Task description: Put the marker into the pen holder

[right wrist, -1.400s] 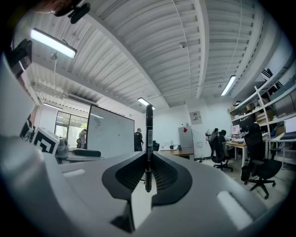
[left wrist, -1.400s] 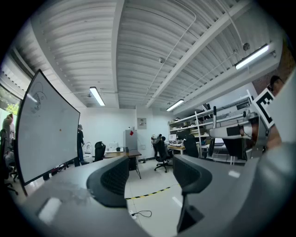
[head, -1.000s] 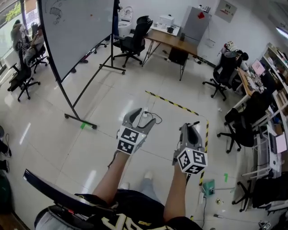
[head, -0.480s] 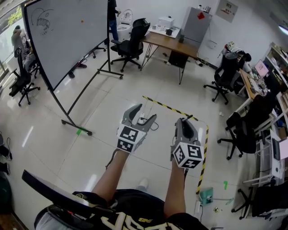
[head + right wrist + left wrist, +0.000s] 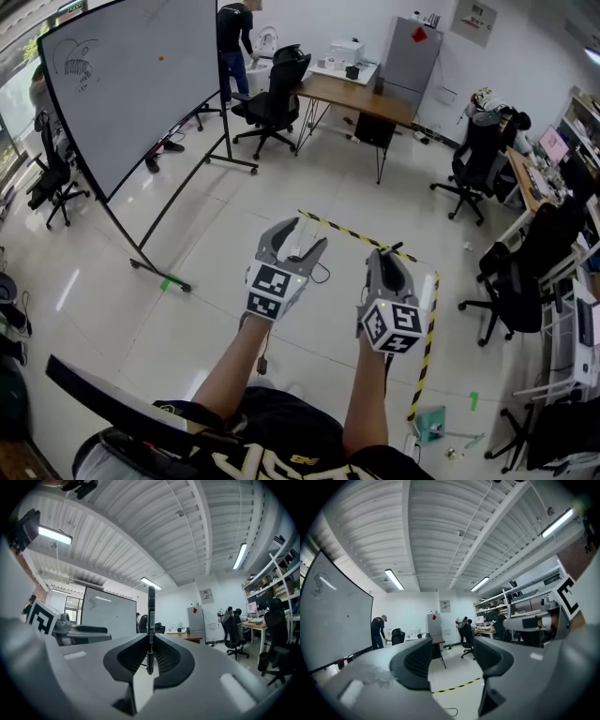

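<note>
Left gripper (image 5: 453, 660): jaws apart, nothing between them, only floor and room seen through the gap
Right gripper (image 5: 150, 652): jaws together, clamped on the marker
Marker (image 5: 151, 611): black, slim, upright between the right gripper's pads, lower tip just below the grip, most of its length rising above the jaws
Marker label: a pale band partway up the barrel, print too small to read
Cubes: one on each gripper, black-and-white square markers on their faces; left cube (image 5: 272, 291), right cube (image 5: 392, 326)
Arms: both forearms bare, held out over the pale tiled floor (image 5: 281, 178), grippers side by side and apart
Whiteboard (image 5: 131, 84): on a black stand, a small scribbled sketch (image 5: 80, 58) near its top left corner and an orange dot (image 5: 159, 58); no words legible
Cabinet (image 5: 410, 56): tall, grey, door shut, red sticker (image 5: 417, 34) on the front; things on top too small to tell
Desk (image 5: 356, 91): wooden top, carries a white box (image 5: 347, 47) and a dark cup-like thing (image 5: 352, 71); contents cannot be told
Shelves (image 5: 279, 585): along the right wall, loaded with boxes and gear, not clear enough to name
Wall notice (image 5: 472, 19): framed sheet, print unreadable
Floor tape (image 5: 356, 232): yellow-and-black stripes marking a corner just ahead of the grippers; green scrap (image 5: 169, 283) by the whiteboard's foot
Person (image 5: 230, 37): stands in dark clothes beyond the whiteboard, near an office chair (image 5: 281, 89)
</note>
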Motion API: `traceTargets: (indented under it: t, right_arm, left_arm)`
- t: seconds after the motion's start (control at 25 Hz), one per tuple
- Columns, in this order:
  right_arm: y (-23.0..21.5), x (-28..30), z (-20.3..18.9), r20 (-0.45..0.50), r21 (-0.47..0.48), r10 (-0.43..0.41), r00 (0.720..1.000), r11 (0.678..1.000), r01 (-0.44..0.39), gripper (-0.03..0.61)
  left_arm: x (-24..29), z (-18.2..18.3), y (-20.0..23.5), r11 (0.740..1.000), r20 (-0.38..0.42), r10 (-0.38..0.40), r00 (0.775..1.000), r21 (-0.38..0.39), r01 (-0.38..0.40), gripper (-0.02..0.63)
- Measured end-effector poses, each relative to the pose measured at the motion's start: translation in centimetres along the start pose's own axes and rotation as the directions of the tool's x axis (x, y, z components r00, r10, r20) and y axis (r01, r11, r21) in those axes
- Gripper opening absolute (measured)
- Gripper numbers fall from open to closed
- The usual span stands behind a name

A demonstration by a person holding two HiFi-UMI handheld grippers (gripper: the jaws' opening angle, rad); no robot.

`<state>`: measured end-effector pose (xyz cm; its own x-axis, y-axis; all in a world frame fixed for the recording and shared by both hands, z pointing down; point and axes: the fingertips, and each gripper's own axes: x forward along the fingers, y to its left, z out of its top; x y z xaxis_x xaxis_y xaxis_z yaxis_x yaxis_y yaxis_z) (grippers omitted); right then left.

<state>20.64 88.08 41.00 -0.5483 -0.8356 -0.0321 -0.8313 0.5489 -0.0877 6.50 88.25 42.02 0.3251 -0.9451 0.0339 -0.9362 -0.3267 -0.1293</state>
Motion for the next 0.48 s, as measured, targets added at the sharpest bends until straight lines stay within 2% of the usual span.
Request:
traceTargets:
  t: [0.2, 0.48]
  right_arm:
    - [-1.8, 1.0, -0.2, 0.003, 0.024, -0.019, 1.0, 1.0, 0.019, 0.043]
    - [-4.3, 5.1, -2.4, -0.044, 0.027, -0.047, 0.998, 0.998, 0.048, 0.043]
  left_arm:
    - [1.3, -0.7, 1.0, 1.0, -0.025, 0.015, 1.0, -0.013, -0.015, 0.262]
    - [6.4, -3.1, 2.4, 0.999, -0.062, -0.018, 0.998, -0.047, 0.015, 0.264]
